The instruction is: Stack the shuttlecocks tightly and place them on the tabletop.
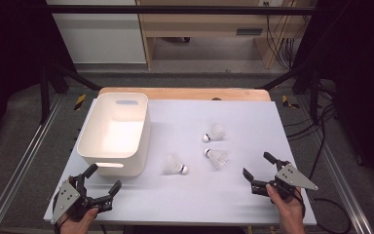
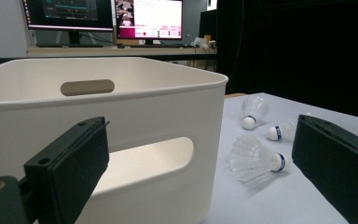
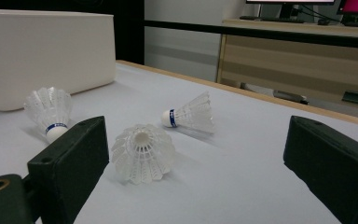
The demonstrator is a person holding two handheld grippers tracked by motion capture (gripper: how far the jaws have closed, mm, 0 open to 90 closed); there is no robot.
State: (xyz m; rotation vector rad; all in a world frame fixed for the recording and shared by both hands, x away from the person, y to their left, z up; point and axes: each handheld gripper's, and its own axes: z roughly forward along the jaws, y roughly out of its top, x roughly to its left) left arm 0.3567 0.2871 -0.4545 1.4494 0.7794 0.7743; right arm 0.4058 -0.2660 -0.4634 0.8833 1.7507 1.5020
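- The left claw (image 1: 106, 177) sits at the near left corner of the surface (image 1: 253, 117), jaws spread wide with nothing between them; the hand behind it is cut off by the bottom edge of the high view.
- The right claw (image 1: 258, 165) rests near the right front edge, likewise released and empty, its grey plate on top.
- Three shuttlecocks lie on their sides in the open middle of the surface, apart from one another: the near shuttlecock (image 1: 176, 165) just beside the bin, the middle shuttlecock (image 1: 217, 158) nearest the right claw, the far shuttlecock (image 1: 214, 132) behind it.
- In the right gripper view the middle shuttlecock (image 3: 142, 153) lies ahead between the jaws, touching neither; the near shuttlecock (image 3: 50, 111) is partly hidden behind the left jaw.
- In the left gripper view the white bin (image 2: 168, 88) looms close, and its near wall hides the floor inside; the right jaw covers part of the middle shuttlecock (image 2: 284, 130).
- The white bin (image 1: 141, 141) stands on the left half of the surface; it looks empty in the high view.
- Bare surface lies between both claws and the shuttlecocks; the right and front edges run close to the right claw.
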